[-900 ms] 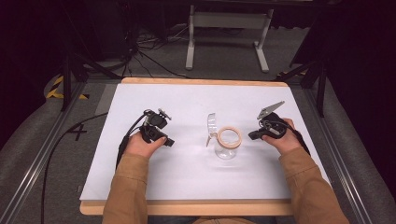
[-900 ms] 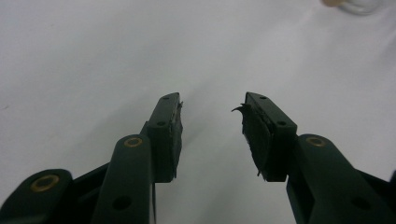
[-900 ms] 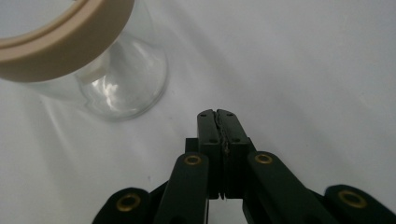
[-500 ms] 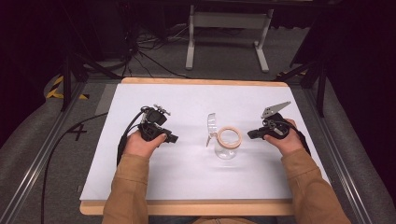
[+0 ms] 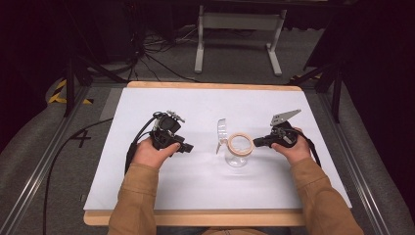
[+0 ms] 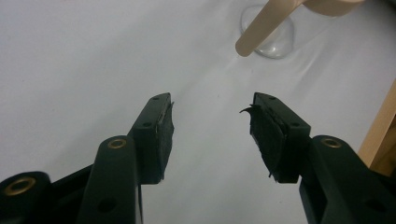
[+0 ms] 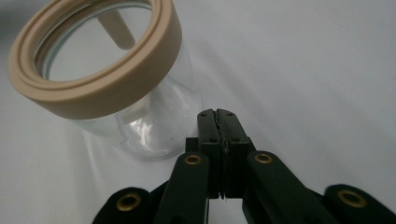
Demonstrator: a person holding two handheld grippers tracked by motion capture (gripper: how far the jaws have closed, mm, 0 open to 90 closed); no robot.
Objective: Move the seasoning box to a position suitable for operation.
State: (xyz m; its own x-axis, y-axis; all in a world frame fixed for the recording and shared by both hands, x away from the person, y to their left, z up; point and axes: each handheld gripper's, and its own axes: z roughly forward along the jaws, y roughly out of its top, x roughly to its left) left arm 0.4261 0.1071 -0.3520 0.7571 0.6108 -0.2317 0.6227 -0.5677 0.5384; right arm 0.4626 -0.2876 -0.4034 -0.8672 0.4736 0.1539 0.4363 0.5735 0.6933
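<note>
Currently, jar: upright mid-desk, tan lid ring on.
Left tool: left of jar, jaws wide apart, empty.
Right tool: beside jar's right, pinched closed, empty.
Risk: closed tip nudges glass, possibly tipping it.

A wooden-edged table carries a white sheet over nearly its whole top. On the sheet stands a clear glass jar with a beige rim, its lid hinged open, right of the sheet's middle.
</note>
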